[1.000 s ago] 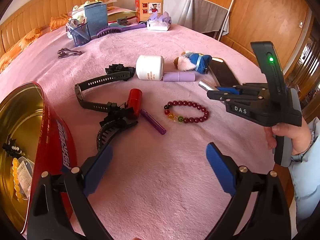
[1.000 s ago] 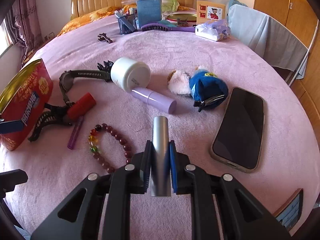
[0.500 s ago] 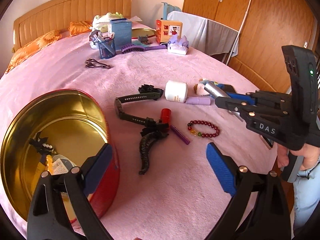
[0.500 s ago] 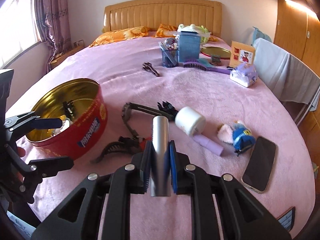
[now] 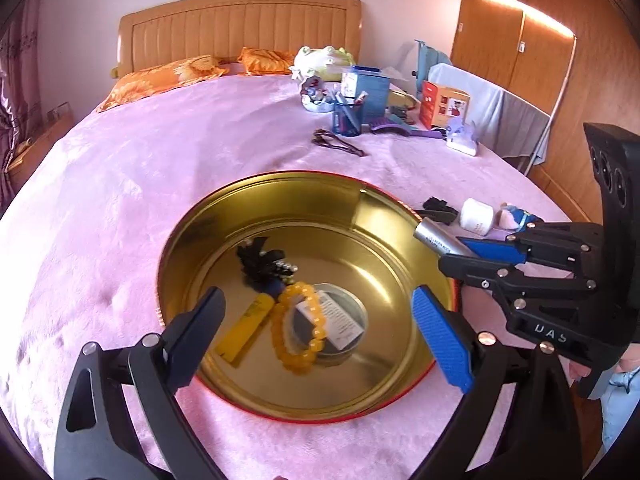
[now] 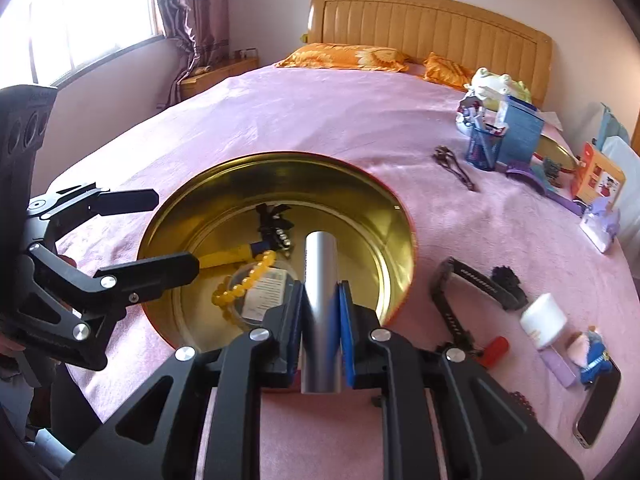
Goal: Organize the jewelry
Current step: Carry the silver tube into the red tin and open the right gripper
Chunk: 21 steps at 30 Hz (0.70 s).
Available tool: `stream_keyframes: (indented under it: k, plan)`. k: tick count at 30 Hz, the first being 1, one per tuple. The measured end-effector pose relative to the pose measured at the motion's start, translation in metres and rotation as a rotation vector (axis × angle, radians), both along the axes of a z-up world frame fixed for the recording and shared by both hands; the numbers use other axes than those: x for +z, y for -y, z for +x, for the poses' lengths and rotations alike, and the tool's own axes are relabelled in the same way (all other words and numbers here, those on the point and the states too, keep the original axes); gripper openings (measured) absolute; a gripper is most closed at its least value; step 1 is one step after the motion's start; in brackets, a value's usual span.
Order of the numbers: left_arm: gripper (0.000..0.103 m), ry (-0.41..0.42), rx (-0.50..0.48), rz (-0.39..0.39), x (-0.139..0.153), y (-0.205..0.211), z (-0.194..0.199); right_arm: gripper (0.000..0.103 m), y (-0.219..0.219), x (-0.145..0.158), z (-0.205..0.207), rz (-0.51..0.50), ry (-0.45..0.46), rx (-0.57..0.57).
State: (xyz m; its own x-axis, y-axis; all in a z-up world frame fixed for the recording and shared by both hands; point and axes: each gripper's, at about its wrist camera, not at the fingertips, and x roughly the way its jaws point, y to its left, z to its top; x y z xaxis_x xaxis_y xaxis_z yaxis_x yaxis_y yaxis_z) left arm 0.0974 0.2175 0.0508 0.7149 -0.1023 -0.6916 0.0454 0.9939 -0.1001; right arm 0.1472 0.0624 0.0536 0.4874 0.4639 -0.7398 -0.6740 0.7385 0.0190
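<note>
Silver tube (image 6: 320,304) sits clamped between my right gripper (image 6: 320,330) pads, poised over the gold-lined tin (image 5: 304,188) rim so it drops inside; my left gripper (image 5: 320,320) hovers spread wide, empty, above the yellow bracelet (image 5: 298,330).

The round gold-lined red tin (image 5: 280,196) sits on the pink plush bedspread (image 5: 160,152), ahead of and between the left gripper's (image 5: 320,320) spread fingers. In it lie a yellow bead bracelet (image 5: 298,330) over a flat round lidded case (image 5: 340,320), a yellow tube (image 5: 246,330) left of them, and a black hair clip (image 5: 260,260) behind. The silver metal cylinder (image 6: 320,280), between the right gripper's (image 6: 320,320) fingers, points over the tin's near rim. Right of those fingers lie a black watch strap (image 6: 472,280), a white jar (image 6: 544,318) and a dark phone (image 6: 598,410).
</note>
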Motion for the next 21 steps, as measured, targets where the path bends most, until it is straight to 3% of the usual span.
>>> stream_keyframes:
  k: [6,12,15,21]
  plan:
    - [0.092,-0.002,0.077,0.034,-0.011,-0.044,-0.015,0.019,-0.064,-0.022,-0.005,-0.046,-0.075,0.071]
    - [0.092,-0.016,0.105,0.008,-0.023,-0.07,-0.024,0.019,-0.101,-0.04,-0.016,-0.111,-0.093,0.113]
    - [0.092,-0.022,0.118,-0.007,-0.028,-0.076,-0.027,0.037,-0.101,-0.038,-0.015,-0.11,-0.075,0.096]
    - [0.092,-0.019,0.108,-0.017,-0.024,-0.068,-0.027,0.044,-0.075,-0.023,-0.009,-0.062,-0.053,0.041]
